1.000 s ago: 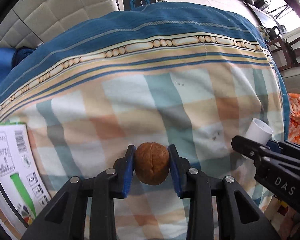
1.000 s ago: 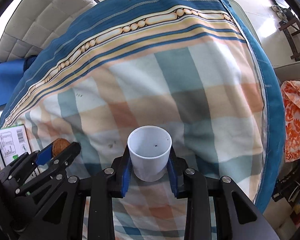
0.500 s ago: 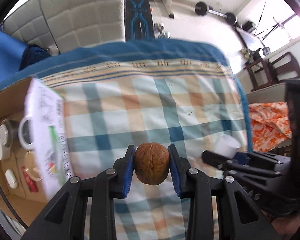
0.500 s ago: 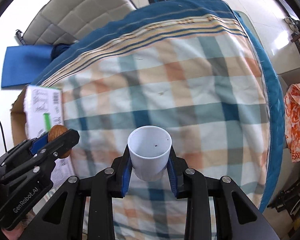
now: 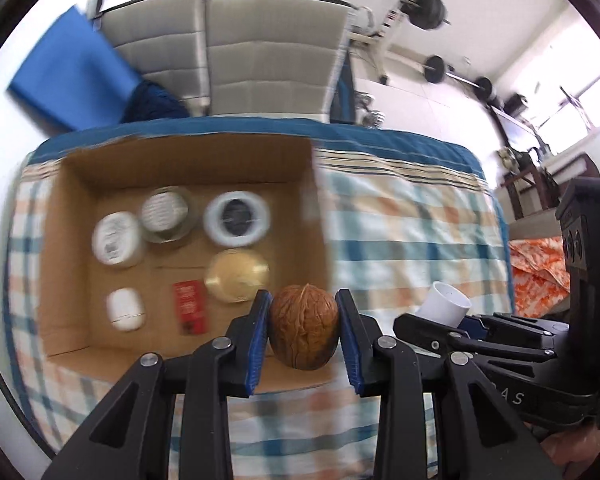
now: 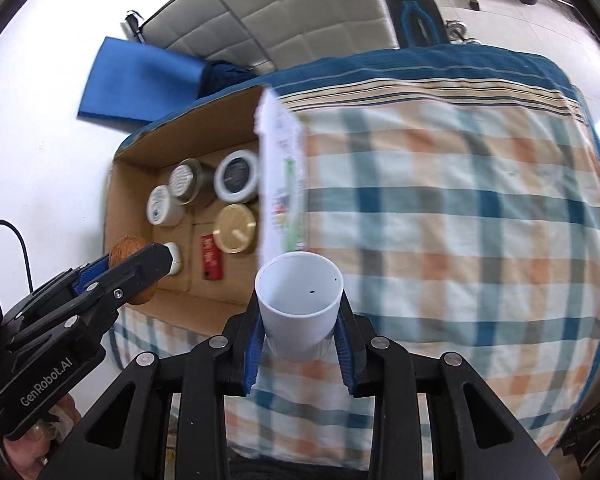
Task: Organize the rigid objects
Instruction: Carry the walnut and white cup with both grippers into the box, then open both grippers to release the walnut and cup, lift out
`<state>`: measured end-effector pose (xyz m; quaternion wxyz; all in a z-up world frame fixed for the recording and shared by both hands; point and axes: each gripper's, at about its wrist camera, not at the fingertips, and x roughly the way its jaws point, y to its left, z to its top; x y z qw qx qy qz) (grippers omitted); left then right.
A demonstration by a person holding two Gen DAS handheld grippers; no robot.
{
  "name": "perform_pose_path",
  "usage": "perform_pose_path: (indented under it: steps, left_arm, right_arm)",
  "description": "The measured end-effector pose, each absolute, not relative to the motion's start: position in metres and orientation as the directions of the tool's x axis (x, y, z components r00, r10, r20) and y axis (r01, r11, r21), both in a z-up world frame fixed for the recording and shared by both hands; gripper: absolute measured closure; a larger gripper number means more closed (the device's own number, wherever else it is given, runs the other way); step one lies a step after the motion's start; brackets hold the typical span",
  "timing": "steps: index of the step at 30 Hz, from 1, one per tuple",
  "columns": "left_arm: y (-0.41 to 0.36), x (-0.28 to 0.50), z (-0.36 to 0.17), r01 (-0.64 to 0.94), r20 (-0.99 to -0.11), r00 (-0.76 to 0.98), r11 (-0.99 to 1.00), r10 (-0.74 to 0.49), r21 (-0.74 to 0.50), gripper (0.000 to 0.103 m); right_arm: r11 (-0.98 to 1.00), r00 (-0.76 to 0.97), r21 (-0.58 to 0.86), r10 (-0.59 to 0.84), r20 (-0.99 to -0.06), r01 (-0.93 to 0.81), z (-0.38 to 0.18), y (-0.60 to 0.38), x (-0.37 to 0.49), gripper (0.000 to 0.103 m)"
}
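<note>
My left gripper [image 5: 303, 334] is shut on a brown walnut [image 5: 303, 326] and holds it above the near right corner of an open cardboard box [image 5: 70, 168]. My right gripper [image 6: 300, 330] is shut on a white plastic cup [image 6: 300, 300], held upright above the checked cloth [image 6: 460, 220] just right of the box [image 6: 120, 184]. The cup also shows in the left wrist view [image 5: 444, 304], and the walnut in the right wrist view [image 6: 126, 249]. The box holds several jars and lids, a gold lid [image 5: 236, 276], a red packet [image 5: 190, 308] and a small white case [image 5: 125, 309].
The box's right flap [image 6: 282, 176] stands upright, printed white. Beyond the cloth-covered surface are a grey padded backrest [image 5: 260, 60], a blue mat [image 5: 68, 80] and barbell weights [image 5: 432, 8]. An orange patterned cloth [image 5: 536, 276] lies off the right edge.
Both grippers have risen and swung left; the box's inside has come into full view. The left gripper with the walnut now hangs over the box. Grips are unchanged.
</note>
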<state>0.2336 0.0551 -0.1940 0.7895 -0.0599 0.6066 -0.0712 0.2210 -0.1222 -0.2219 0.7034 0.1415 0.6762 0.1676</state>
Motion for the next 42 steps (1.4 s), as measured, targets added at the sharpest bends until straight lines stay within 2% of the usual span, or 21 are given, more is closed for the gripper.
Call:
perform_pose_path:
  steps: [9,18,26,31,40,42]
  left_arm:
    - [0.162,0.232,-0.236,-0.063,-0.97,0.186,0.983,-0.159,-0.173,0.073]
    - [0.228,0.23,-0.296,-0.151,-0.983,0.071,0.973,-0.167,-0.176,0.073]
    - [0.2,0.237,-0.332,-0.083,-0.971,-0.021,0.968,-0.237,-0.235,0.073]
    - [0.185,0.24,-0.368,-0.035,-0.974,-0.115,0.981,-0.194,-0.191,0.073]
    - [0.175,0.237,-0.387,0.011,-0.976,-0.167,0.99,-0.14,-0.143,0.073]
    - [0.176,0.236,-0.387,-0.001,-0.971,-0.187,0.989,-0.146,-0.149,0.066]
  right_arm:
    - [0.923,-0.052,0.376,0.373,-0.927,-0.08,-0.263,-0.019,0.222,0.069]
    - [0.953,-0.129,0.287,0.275,-0.953,-0.092,-0.318,0.026,0.225,0.069]
    - [0.972,-0.188,0.216,0.197,-0.962,-0.089,-0.352,0.036,0.232,0.069]
    - [0.978,-0.237,0.193,0.169,-0.957,-0.084,-0.374,0.038,0.231,0.069]
    - [0.986,-0.273,0.144,0.115,-0.955,-0.086,-0.399,0.036,0.223,0.069]
    - [0.987,-0.27,0.141,0.117,-0.956,-0.071,-0.4,0.035,0.225,0.068]
